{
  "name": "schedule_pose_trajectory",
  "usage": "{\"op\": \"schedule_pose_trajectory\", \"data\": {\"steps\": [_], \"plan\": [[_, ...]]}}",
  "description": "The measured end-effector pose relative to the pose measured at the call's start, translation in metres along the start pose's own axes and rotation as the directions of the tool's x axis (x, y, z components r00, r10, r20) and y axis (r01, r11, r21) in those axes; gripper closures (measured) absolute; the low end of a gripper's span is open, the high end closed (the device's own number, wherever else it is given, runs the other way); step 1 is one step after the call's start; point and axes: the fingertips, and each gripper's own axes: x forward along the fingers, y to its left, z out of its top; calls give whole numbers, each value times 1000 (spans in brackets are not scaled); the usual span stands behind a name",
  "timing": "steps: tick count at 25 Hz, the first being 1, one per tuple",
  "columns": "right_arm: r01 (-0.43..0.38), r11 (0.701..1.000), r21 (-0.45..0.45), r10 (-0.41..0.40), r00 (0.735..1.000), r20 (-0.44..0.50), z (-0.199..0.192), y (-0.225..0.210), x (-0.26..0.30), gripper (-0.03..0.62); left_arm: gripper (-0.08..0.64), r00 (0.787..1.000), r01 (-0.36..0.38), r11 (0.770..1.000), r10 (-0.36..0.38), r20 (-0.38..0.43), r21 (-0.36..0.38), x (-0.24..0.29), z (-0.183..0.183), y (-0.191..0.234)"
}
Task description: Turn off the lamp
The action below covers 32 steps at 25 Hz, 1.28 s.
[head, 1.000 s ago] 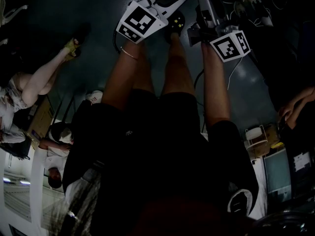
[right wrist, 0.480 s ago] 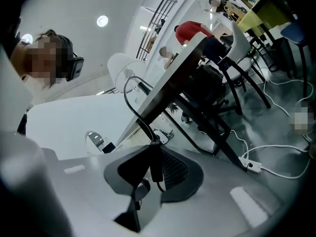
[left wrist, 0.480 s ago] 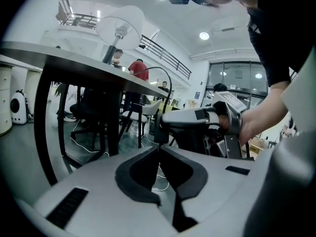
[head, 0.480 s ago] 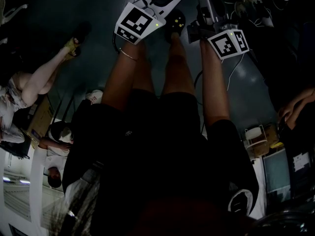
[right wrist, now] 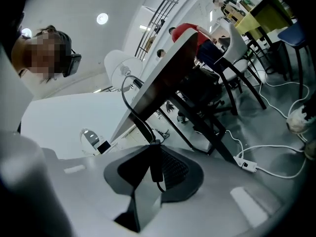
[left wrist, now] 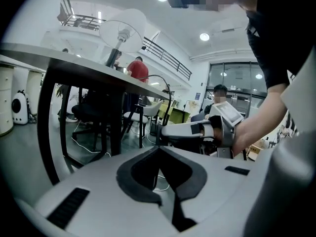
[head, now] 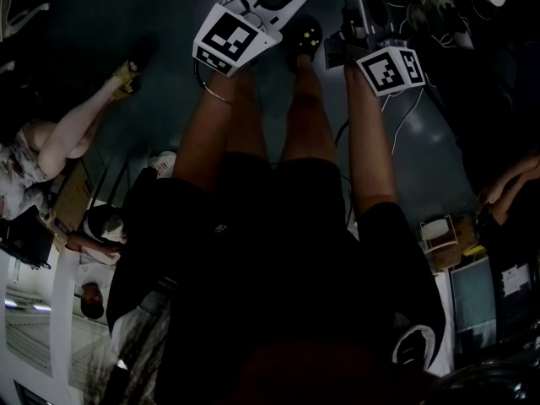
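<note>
**Right gripper view:** at lower centre we see the right gripper (right wrist: 151, 151) pinching the black cord (right wrist: 127, 105) at its inline switch (right wrist: 156, 166). The cord rises to the white lamp (right wrist: 120, 65), which stands on the table (right wrist: 165, 65) at upper left of centre.

**Left gripper view:** the left gripper (left wrist: 159, 149) has its jaws tip to tip, with nothing between them.

Head camera looked steeply down past wearer's legs (head: 295, 125) at dark floor (head: 101, 24). Camera on left tongs (left wrist: 159, 149) sat low, below dark-legged surface (left wrist: 74, 63), faced up across room. Camera on right tongs (right wrist: 150, 149), rolled sideways, equally low. Both shared surface and white-shaded lamp (left wrist: 123, 28).
</note>
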Motion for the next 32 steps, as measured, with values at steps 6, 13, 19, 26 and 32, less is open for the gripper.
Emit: {"op": "schedule_pose_trajectory", "data": {"steps": [6,13,19,26,32], "plan": [[36,999,-22,-36,999,-16,-11,-10,5,532,554,1000,7,1000,-7,-7,-2,-2,1,2],[62,997,-51,-63,998,-20,-21,-22,4,532,554,1000,7,1000,-8,-8,-5,-6,1,3],[82,994,-71,-86,995,-42,-29,-29,3,532,554,1000,15,1000,-15,-1,-27,-7,1,4],[102,991,-85,-105,994,-37,-32,-36,1,532,554,1000,18,999,-18,7,-42,-7,2,3],[102,992,-72,-104,994,-29,-33,-36,2,532,554,1000,19,999,-19,7,-44,-6,2,3]]}}
